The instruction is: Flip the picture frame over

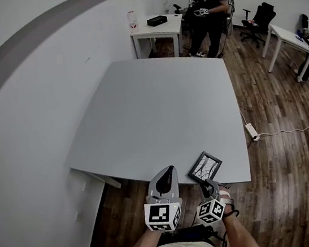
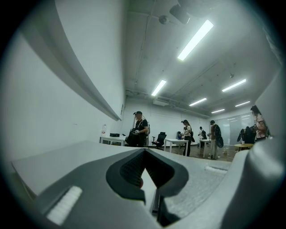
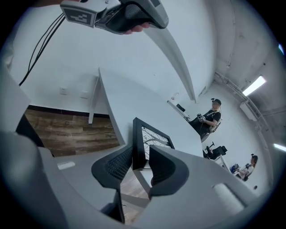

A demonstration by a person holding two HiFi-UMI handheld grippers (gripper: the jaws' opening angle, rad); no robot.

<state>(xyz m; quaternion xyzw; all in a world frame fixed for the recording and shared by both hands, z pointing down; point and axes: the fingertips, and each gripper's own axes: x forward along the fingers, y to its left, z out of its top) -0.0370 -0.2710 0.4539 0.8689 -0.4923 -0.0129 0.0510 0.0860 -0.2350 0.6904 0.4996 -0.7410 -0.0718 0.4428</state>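
A small black picture frame [image 1: 205, 166] lies picture side up at the front right edge of the grey table [image 1: 152, 109]. My right gripper [image 1: 208, 185] is shut on the frame's near corner. In the right gripper view the frame [image 3: 154, 137] stands edge-on between the dark pads of that gripper [image 3: 140, 163], and its pale branch-like picture shows. My left gripper [image 1: 165, 174] hovers just left of the frame at the table's front edge. It is shut with nothing in it [image 2: 145, 176], and it also shows at the top of the right gripper view [image 3: 129, 13].
A white wall runs along the table's left side. At the back a person [image 1: 207, 10] stands by a white desk [image 1: 158, 28], with an office chair [image 1: 257, 20] further right. A power strip [image 1: 251, 131] and its cable lie on the wooden floor right of the table.
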